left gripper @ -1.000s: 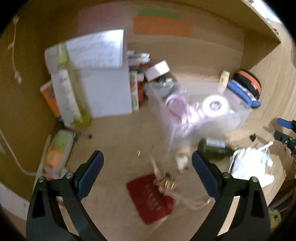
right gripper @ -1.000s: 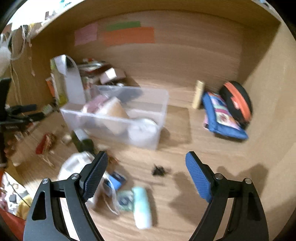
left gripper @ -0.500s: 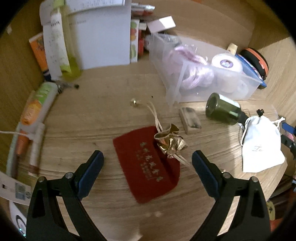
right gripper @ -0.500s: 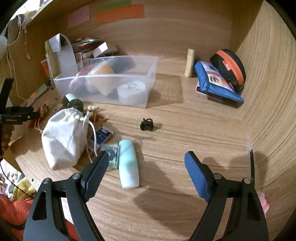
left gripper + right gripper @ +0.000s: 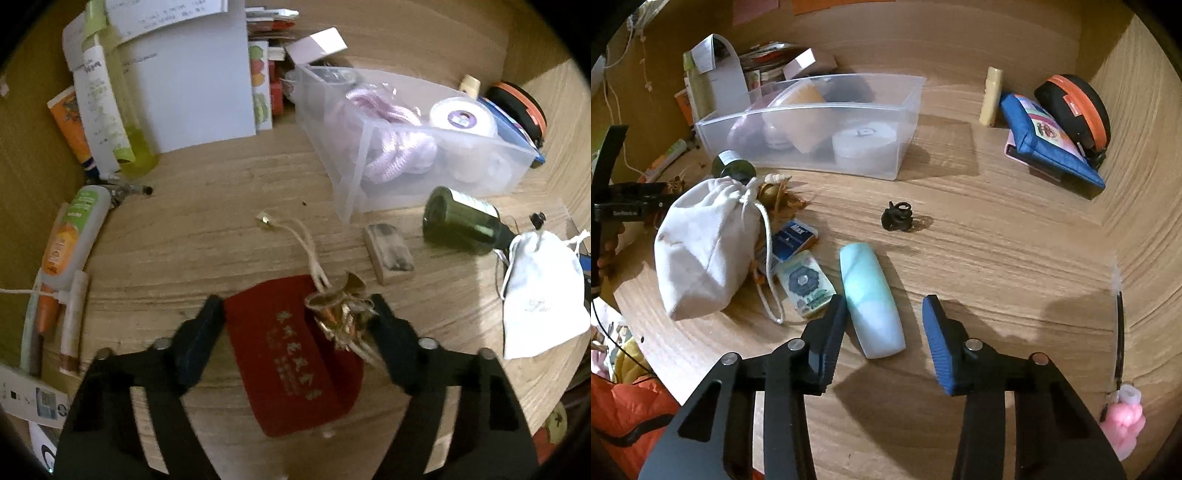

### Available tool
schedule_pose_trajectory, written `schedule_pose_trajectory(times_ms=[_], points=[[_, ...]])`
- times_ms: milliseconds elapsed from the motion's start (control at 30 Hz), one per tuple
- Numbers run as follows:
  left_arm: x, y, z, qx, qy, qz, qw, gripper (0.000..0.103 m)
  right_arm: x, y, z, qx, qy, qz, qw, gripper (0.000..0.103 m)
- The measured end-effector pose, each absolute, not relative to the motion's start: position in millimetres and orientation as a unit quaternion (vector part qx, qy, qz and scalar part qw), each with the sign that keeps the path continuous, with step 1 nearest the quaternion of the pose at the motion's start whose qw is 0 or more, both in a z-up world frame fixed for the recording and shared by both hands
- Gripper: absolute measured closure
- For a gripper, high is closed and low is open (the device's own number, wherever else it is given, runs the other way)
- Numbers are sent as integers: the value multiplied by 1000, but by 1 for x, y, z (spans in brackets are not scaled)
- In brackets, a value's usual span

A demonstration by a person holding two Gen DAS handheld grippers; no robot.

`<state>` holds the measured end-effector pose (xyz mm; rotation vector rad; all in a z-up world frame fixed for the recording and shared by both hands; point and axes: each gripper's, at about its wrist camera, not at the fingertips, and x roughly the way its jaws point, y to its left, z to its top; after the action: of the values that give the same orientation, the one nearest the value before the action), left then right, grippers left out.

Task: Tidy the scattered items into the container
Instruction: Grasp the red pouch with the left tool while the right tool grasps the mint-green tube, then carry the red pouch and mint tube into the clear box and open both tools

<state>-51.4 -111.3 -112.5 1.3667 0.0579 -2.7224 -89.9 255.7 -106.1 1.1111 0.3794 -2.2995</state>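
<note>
Wood-grain desk [image 5: 1015, 258] fills both views. Nearest, the left gripper [image 5: 295, 325] stands spread around a flat red fabric pouch with gold lettering [image 5: 291, 354], its fingers beside the edges, not clamped. The right gripper [image 5: 882, 325] is likewise released, straddling a pale mint oblong case [image 5: 871, 299]. Beyond lie a white drawstring cloth bag [image 5: 705, 251], a small black hair claw [image 5: 897, 217] and a dark green glass bottle [image 5: 461, 221] on its side. Farthest, the clear plastic bin [image 5: 827, 147] holds a lilac rope coil [image 5: 391, 155], a white round tape roll [image 5: 461, 118] and a tan pad [image 5: 807, 110].
</note>
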Motion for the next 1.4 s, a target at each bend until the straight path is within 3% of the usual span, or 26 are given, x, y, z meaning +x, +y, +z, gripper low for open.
schedule_pose_trajectory(times_ms=[167,233,267,367,933,1400], points=[[-49,-112,-110,435,21,-899,52,55,-95,248,-106,418,143,-849,291,65],[-47,-112,-109,433,19,-900,49,63,-97,245,-105,417,141,-849,293,72],[-46,-112,-108,432,18,-900,50,66,-97,244,-105,417,140,-848,296,80],[-43,-114,-107,430,25,-901,53,71,-100,244,-105,418,130,-848,298,80],[-33,-114,-31,321,60,-945,24,71,-119,248,-32,343,109,-887,289,80],[-92,-89,5,292,66,-953,-45,71,-146,225,-3,307,92,-897,303,80]])
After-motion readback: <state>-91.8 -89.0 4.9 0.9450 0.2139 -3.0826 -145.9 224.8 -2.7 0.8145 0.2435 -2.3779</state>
